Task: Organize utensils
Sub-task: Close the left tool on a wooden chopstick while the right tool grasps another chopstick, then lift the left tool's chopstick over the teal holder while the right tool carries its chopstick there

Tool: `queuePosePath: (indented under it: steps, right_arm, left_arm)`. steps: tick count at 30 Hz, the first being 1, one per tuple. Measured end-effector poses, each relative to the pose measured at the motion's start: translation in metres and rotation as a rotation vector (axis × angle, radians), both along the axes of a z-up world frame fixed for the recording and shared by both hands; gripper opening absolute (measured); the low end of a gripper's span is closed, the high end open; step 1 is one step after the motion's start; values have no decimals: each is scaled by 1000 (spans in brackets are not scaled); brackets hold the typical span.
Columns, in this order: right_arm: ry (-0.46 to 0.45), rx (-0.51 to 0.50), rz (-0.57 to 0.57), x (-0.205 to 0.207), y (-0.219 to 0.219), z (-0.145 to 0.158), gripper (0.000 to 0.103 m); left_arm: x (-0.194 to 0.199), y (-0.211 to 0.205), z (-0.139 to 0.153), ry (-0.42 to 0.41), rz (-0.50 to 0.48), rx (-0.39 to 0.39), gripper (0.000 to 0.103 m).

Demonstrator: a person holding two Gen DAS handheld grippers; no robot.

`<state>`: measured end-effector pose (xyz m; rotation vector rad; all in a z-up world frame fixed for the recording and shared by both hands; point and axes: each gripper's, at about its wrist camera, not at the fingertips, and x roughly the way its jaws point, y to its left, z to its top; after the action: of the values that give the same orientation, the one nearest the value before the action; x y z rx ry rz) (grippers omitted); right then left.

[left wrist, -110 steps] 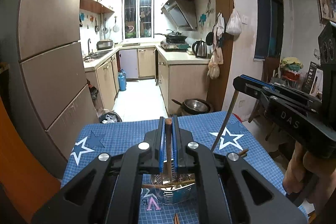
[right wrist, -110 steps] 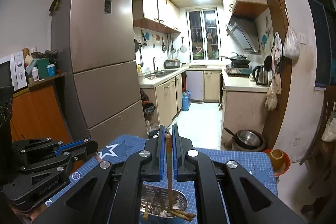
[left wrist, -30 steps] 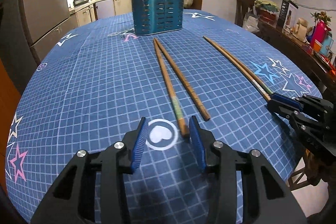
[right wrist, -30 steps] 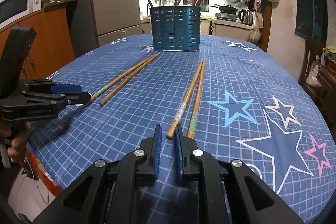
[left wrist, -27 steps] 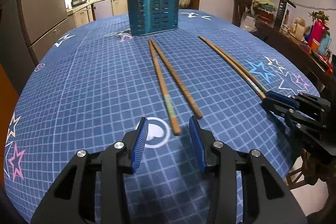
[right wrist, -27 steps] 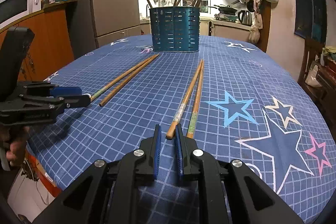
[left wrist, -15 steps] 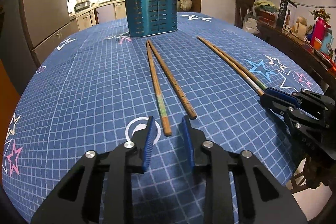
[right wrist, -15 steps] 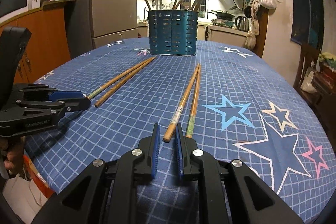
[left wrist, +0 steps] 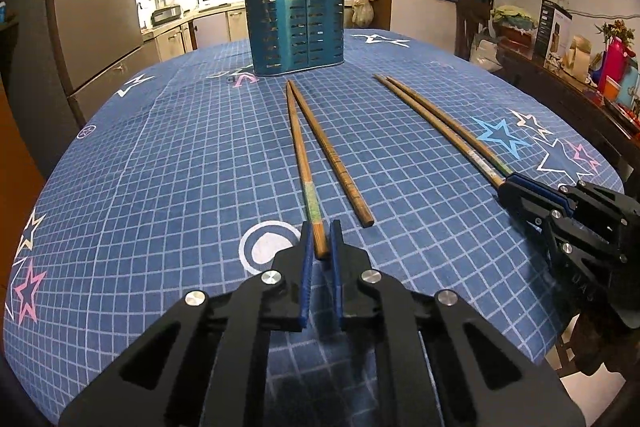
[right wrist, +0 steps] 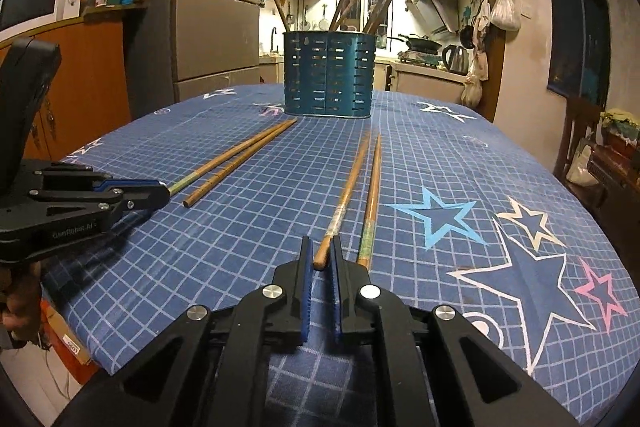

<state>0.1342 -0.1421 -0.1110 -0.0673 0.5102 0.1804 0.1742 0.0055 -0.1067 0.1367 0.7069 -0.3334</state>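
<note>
**Wooden chopsticks pinched at their near ends, one in each claw**

Blue star-printed cloth covers the tabletop point(left wrist: 168, 155), and four long wooden chopsticks lie on it in two pairs, all running away toward a teal slotted utensil holder point(left wrist: 296, 27) that stands upright at the far side with several more sticks leaning out of its top.

The left claw point(left wrist: 319, 247) has just been closing, and its blue pads now press on the near tip of the left pair's green-banded chopstick point(left wrist: 302, 163). That stick's partner point(left wrist: 332, 155) lies just beside it on the cloth, free, the two meeting at their far ends.

The right claw point(right wrist: 320, 259) is drawn in tight on the near end of the pale-banded chopstick point(right wrist: 348, 183) of the right pair. The green-banded neighbour point(right wrist: 372, 195) lies just to the right of the claw, outside the pads.

A hand point(right wrist: 20, 303) shows below the left claw in the right wrist view.
</note>
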Motion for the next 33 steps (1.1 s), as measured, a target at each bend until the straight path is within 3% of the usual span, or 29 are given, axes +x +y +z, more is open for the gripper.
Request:
queuePosePath:
  steps: [5,17,23,33]
  right_arm:
    - [-28,3,11,-10,-1,10,8]
    - [-188,25,42,-28,-15,85,8]
    - [-227,29,74,-14,-22,118,8]
    - [-219,73,142,45,-34,169,8]
  left_arm:
    - [-12,4,13,-51,9,-15,7]
    - [-28,18,81,-244,27,-67,6]
    - [-12,24,112,-305,33,-97,6]
    - [30,21,154,-351,29,-140,6]
